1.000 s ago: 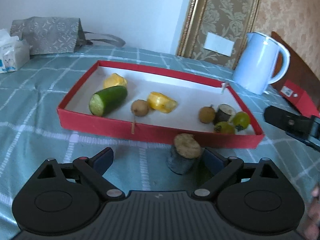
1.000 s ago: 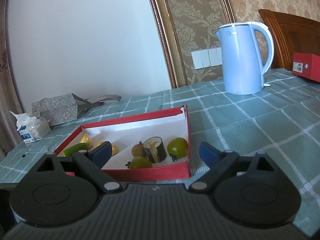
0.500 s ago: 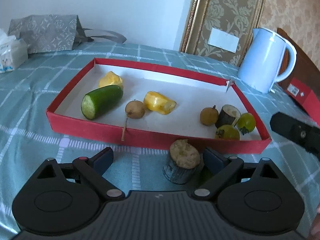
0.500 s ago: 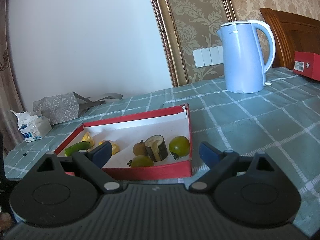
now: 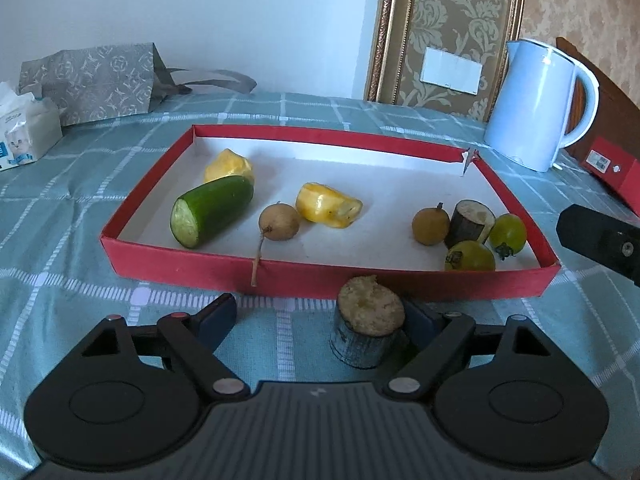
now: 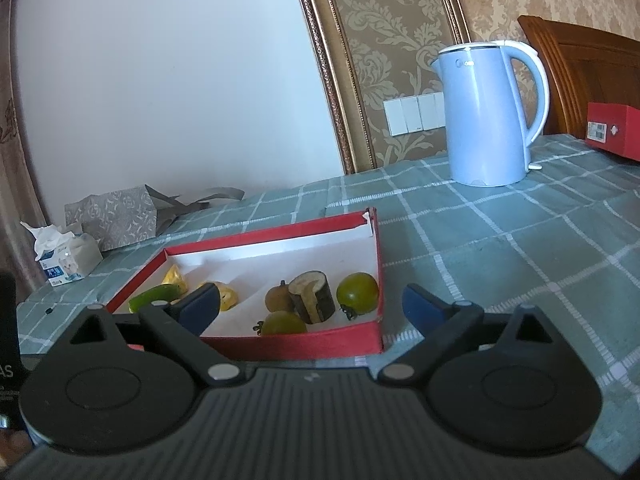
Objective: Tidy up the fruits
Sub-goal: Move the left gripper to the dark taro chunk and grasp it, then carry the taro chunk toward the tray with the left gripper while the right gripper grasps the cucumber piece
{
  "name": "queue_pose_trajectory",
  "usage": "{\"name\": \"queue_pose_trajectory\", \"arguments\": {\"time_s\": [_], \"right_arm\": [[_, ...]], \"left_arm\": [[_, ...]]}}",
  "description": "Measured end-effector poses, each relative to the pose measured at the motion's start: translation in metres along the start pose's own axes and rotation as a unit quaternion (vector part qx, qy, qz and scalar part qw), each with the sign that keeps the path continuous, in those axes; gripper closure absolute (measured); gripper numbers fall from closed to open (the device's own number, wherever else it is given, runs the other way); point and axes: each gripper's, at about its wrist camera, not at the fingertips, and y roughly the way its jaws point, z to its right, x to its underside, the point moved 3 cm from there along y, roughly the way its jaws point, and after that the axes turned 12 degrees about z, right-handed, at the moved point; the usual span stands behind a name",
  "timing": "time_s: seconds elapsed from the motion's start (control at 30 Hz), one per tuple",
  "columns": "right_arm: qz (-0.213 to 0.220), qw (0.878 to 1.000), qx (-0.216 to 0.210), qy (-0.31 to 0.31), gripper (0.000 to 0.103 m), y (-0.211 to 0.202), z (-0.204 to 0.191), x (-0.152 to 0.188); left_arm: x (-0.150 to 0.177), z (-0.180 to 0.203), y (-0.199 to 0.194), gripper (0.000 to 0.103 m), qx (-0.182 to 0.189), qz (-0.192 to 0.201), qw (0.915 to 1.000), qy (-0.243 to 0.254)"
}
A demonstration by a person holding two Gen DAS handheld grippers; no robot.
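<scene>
Left claw (image 5: 316, 320) spread wide but just now narrowing around a short dark-skinned stub of fruit (image 5: 368, 330), cut face up, standing on the checked tablecloth (image 5: 80, 216) just outside the near wall of the red tray (image 5: 320, 278). Stub close against the right finger (image 5: 418, 316), well clear of the left finger (image 5: 216, 314); no pinch yet. From the stub, tray spread from about 10 to 2 o'clock.

Inside the tray: green cucumber piece (image 5: 212, 210) at 10 o'clock with a yellow piece (image 5: 228, 166) behind it, a brown round fruit (image 5: 279, 222) with its stem hanging over the near wall at 11, another yellow piece (image 5: 328, 205) at 12, then at 1 o'clock a cluster of a second brown fruit (image 5: 430, 226), a matching dark stub (image 5: 469, 226) and two green tomatoes (image 5: 470, 256) touching or nearly so.

Right claw (image 6: 312, 306) spread, nothing between its fingers, hanging at the tray's right near corner.

Likely trouble: off-centre closing, so the right finger shoves the stub sideways or tips it before the left one arrives. Grip low on a short, squat piece, so a possible scrape on the cloth. Lift too shallow, and a knock against the tray's near wall or the overhanging stem. Drop near the cluster, and tomatoes set rolling. Blue kettle (image 5: 536, 108) at 2 o'clock well clear.
</scene>
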Motion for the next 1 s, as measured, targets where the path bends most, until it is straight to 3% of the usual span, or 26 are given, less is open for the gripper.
{"name": "queue_pose_trajectory", "arguments": {"time_s": [0.03, 0.1, 0.17, 0.3, 0.5, 0.53, 0.57, 0.6, 0.77, 0.87, 1.0], "right_arm": [[0.001, 1.0, 0.001, 0.0, 0.006, 0.0, 0.0, 0.0], [0.0, 1.0, 0.002, 0.0, 0.006, 0.0, 0.001, 0.0], [0.0, 1.0, 0.001, -0.001, 0.006, 0.0, 0.001, 0.0], [-0.001, 1.0, 0.001, -0.007, 0.006, 0.001, 0.001, 0.0], [-0.003, 1.0, 0.004, -0.015, 0.006, 0.002, -0.001, 0.002], [-0.002, 1.0, 0.005, -0.017, 0.006, 0.002, -0.002, 0.002], [-0.003, 1.0, 0.004, -0.019, 0.009, 0.002, -0.002, 0.003], [-0.006, 1.0, 0.003, -0.024, 0.01, 0.003, -0.003, 0.004], [-0.012, 0.999, 0.003, -0.05, 0.01, 0.004, -0.01, 0.007], [-0.018, 0.998, 0.001, -0.061, 0.012, 0.004, -0.013, 0.009], [-0.067, 0.997, -0.044, -0.012, 0.017, -0.001, -0.015, 0.015]], "left_arm": [[0.0, -0.001, -0.001, 0.022, 0.003, 0.001, 1.0, 0.001], [0.0, -0.004, -0.005, 0.043, 0.013, 0.002, 0.9999, 0.001], [0.0, -0.009, -0.008, 0.049, 0.023, 0.003, 0.9997, -0.002], [0.001, -0.013, -0.01, 0.049, 0.033, 0.003, 0.9994, 0.008], [0.005, -0.001, -0.007, 0.051, 0.012, 0.008, 0.9981, 0.061], [0.004, -0.003, -0.008, 0.055, 0.012, 0.008, 0.9984, 0.055], [0.004, -0.006, -0.009, 0.066, 0.009, 0.008, 0.9986, 0.051], [0.003, -0.009, -0.01, 0.069, 0.005, 0.008, 0.9988, 0.049], [0.003, -0.035, -0.019, 0.069, 0.002, 0.013, 0.9998, 0.015], [0.004, -0.053, -0.027, 0.069, -0.019, 0.02, 0.9996, 0.001], [0.004, -0.072, -0.036, 0.069, -0.043, 0.036, 0.9983, -0.014]]}}
